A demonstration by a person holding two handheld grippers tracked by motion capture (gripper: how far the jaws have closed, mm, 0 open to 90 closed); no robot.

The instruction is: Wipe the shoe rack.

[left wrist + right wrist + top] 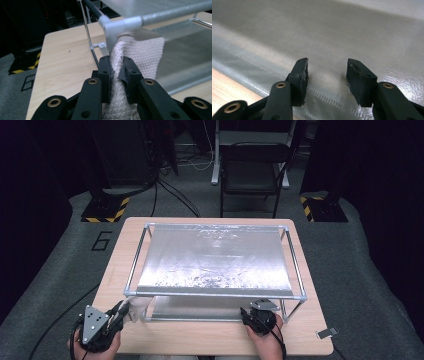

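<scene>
Nearest to the camera in the high view are the two hands with their tools at the front edge of the wooden table [210, 337]. On the left side, the left gripper [121, 312] is closed tightly on a beige cloth [139, 306]. From the left gripper view, the cloth [135, 53] is bunched like a thick rope between the two black jaws, and its long axis runs from the gripper away and upward, toward the white corner joint [122, 25] of the metal rack [215, 292]. Beyond the jaws it spreads wider, with a woven diamond pattern. The cloth sits at the front left corner of the rack, under the upper shelf [215, 260], and it hangs partly out to the person's side.

On the right side, the right gripper [256, 316] rests near the front right part of the rack. Its jaws [327, 75] stand apart and nothing is between them; under them lies the silver sheet of the lower shelf [352, 37].
</scene>
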